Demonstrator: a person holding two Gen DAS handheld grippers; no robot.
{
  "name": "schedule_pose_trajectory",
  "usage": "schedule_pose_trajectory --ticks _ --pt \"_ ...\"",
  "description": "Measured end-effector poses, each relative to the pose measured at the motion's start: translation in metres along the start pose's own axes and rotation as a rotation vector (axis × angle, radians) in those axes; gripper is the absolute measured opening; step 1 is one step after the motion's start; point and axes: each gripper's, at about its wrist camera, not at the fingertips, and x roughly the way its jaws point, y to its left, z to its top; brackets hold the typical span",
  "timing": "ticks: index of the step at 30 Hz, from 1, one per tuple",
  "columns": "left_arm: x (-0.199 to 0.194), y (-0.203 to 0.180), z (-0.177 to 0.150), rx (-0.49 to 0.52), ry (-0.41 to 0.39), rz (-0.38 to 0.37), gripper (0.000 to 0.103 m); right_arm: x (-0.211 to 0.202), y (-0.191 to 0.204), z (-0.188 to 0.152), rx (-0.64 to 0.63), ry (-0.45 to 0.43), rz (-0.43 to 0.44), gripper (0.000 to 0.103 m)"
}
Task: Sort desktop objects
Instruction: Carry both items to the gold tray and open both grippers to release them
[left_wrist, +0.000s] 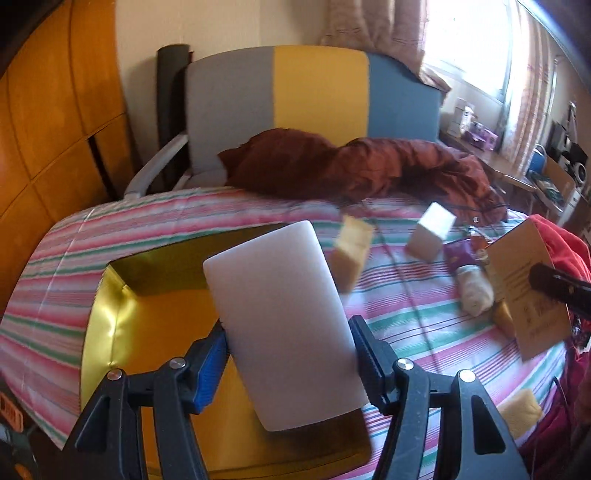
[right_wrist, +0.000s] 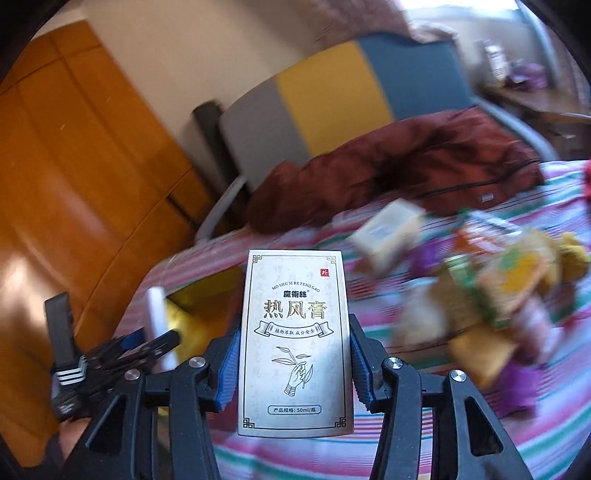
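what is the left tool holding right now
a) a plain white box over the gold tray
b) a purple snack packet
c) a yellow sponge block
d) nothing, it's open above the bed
a: the left tool is shut on the plain white box, its fingers pressing both sides of the box, with the gold tray lying below and behind it on the striped bedcover.
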Motion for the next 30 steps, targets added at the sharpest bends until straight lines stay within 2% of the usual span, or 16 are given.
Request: schedule_pose_trajectory --ticks 10,13,19,24,27,30 --pt "0.008 0.084 -0.020 -0.112 0.049 0.060 0.064 0.078 0.095 -0.014 -0.085 0.169 0.103 0.051" --pt "0.015 0.106 -0.019 -0.123 0.070 0.083 0.064 0.102 0.114 -0.016 -0.091 0.231 0.127 0.051" --pt "0.043 0.143 -0.013 -0.132 0.101 0.115 0.066 0.163 0.136 -0.025 -0.059 0.349 0.120 0.051" --pt "0.056 0.173 -0.004 -0.170 0.106 0.155 0.069 0.206 0.154 -0.018 -0.001 0.344 0.125 0.053" --pt "0.055 0.181 -0.001 -0.162 0.094 0.126 0.073 0.217 0.162 -0.013 0.038 0.323 0.162 0.066" --pt "0.053 0.184 -0.003 -0.171 0.077 0.097 0.076 0.216 0.167 -0.016 0.023 0.312 0.171 0.067"
